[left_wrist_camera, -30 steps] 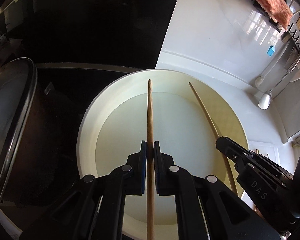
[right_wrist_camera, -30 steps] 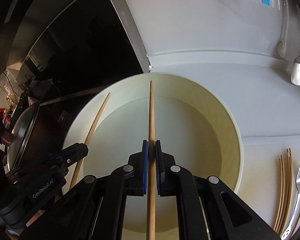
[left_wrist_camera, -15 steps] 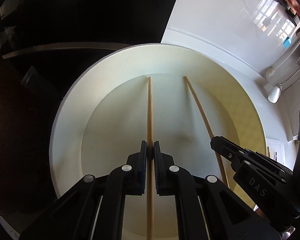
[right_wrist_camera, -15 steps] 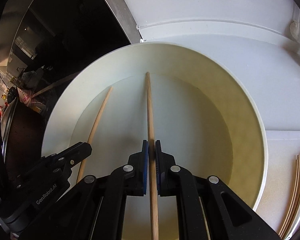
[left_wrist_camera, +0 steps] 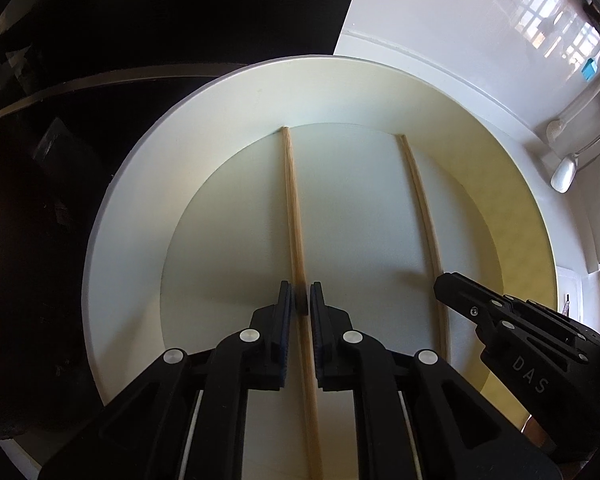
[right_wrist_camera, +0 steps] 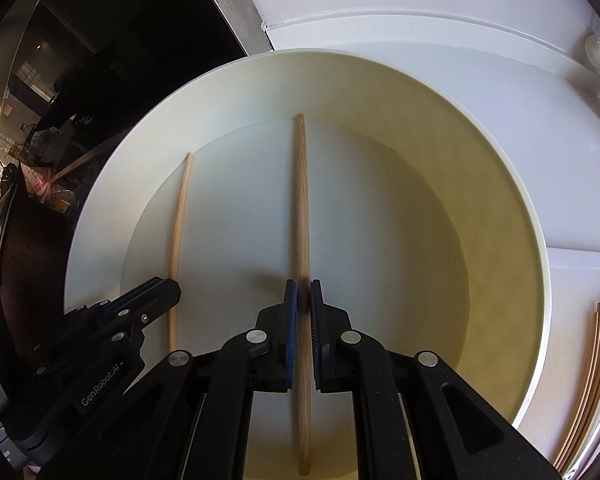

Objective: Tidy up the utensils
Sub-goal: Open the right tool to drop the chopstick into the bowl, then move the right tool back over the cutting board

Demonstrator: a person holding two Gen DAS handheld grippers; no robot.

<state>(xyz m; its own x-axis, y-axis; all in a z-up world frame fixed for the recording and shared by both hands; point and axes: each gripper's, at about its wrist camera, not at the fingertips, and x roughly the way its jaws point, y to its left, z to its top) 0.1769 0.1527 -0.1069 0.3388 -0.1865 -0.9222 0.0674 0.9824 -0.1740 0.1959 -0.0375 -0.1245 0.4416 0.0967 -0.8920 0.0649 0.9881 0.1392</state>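
A wide cream bowl (left_wrist_camera: 116, 240) (right_wrist_camera: 512, 208) fills both views. My left gripper (left_wrist_camera: 300, 304) has its jaws slightly parted around a wooden chopstick (left_wrist_camera: 294, 208) whose tip rests against the bowl's inner wall. My right gripper (right_wrist_camera: 303, 300) has its jaws slightly parted around a second chopstick (right_wrist_camera: 301, 200) lying in the bowl. Each view shows the other gripper and its chopstick: the right gripper (left_wrist_camera: 500, 320) with its chopstick (left_wrist_camera: 420, 200), and the left gripper (right_wrist_camera: 140, 304) with its chopstick (right_wrist_camera: 178, 220).
A dark cooktop area (left_wrist_camera: 40, 200) lies left of the bowl. White counter (right_wrist_camera: 420, 20) lies behind and right. More chopsticks (right_wrist_camera: 596, 380) lie on the counter at the right. A white spoon (left_wrist_camera: 564, 168) lies at the far right.
Both grippers lowered their chopsticks into the bowl and the jaws have loosened slightly; the chopsticks now rest on the bowl's inside.
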